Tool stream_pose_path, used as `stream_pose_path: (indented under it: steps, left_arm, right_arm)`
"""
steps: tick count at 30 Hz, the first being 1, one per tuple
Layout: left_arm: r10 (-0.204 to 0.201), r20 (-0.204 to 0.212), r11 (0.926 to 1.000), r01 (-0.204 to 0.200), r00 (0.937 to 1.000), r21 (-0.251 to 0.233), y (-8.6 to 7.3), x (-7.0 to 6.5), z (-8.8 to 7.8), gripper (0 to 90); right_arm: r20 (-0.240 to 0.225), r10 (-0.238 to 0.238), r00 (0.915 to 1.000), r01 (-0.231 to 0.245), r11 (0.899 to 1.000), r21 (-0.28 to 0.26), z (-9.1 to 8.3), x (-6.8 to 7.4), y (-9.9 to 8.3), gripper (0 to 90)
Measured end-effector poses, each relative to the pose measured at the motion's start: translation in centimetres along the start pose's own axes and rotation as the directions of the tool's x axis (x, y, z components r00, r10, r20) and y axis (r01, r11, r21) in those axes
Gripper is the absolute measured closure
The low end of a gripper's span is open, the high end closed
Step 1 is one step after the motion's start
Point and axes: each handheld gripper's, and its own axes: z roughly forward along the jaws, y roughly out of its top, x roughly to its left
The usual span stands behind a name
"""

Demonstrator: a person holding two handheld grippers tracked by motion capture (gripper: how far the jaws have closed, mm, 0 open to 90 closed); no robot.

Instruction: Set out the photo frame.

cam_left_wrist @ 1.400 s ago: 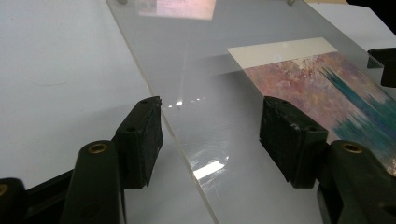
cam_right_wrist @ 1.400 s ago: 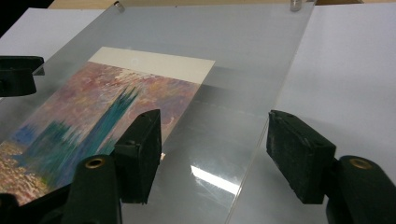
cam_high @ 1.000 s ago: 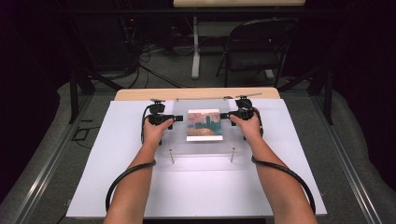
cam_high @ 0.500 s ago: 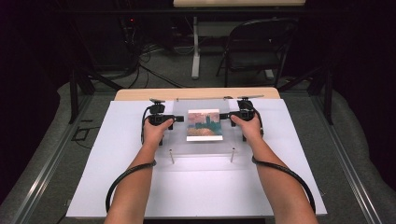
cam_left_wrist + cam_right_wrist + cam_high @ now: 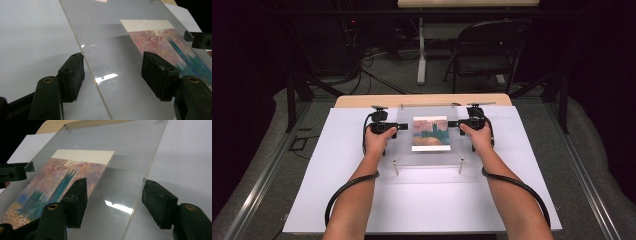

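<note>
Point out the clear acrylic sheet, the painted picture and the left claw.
clear acrylic sheet (image 5: pixel 112 62): left gripper view, bare middle.
painted picture (image 5: pixel 430 134): high view, its centre.
left claw (image 5: pixel 112 75): left gripper view, midway between its tips.

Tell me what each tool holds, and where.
Nothing yet. The left tool and right tool straddle the side edges of the clear sheet, jaws having just closed slightly, not pressing it.

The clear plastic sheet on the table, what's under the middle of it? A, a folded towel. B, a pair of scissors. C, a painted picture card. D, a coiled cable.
C: through the clear plastic sheet a painted picture card with pink sky and teal towers shows, between the left gripper and right gripper.
</note>
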Motion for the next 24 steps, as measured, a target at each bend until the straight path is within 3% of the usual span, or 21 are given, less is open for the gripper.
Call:
stream_pose_path:
  steps: [7, 13, 17, 24]
  left_arm:
    - [0.010, 0.015, 0.9991, -0.009, 0.9998, -0.042, 0.1, -0.3, -1.3, 41.2]
    - [0.050, 0.007, 0.9958, -0.049, 0.9987, -0.078, 0.1, -1.1, -2.7, 44.1]
    - [0.070, 0.001, 0.9928, -0.070, 0.9975, -0.097, 0.1, -1.8, -3.8, 46.9]
    - [0.100, -0.004, 0.9863, -0.099, 0.9950, -0.132, 0.0, -3.1, -5.8, 51.1]
  right_arm:
    - [0.006, -0.039, 0.9992, 0.040, 0.999, -0.027, -0.9, 0.8, 0.4, 38.2]
    - [0.012, -0.079, 0.9968, 0.080, 0.995, -0.066, -2.0, 1.7, 0.6, 40.3]
    - [0.019, -0.112, 0.9935, 0.113, 0.988, -0.107, -3.2, 2.6, 0.6, 42.8]
    - [0.030, -0.170, 0.9849, 0.173, 0.978, -0.118, -5.1, 3.8, 0.8, 45.1]
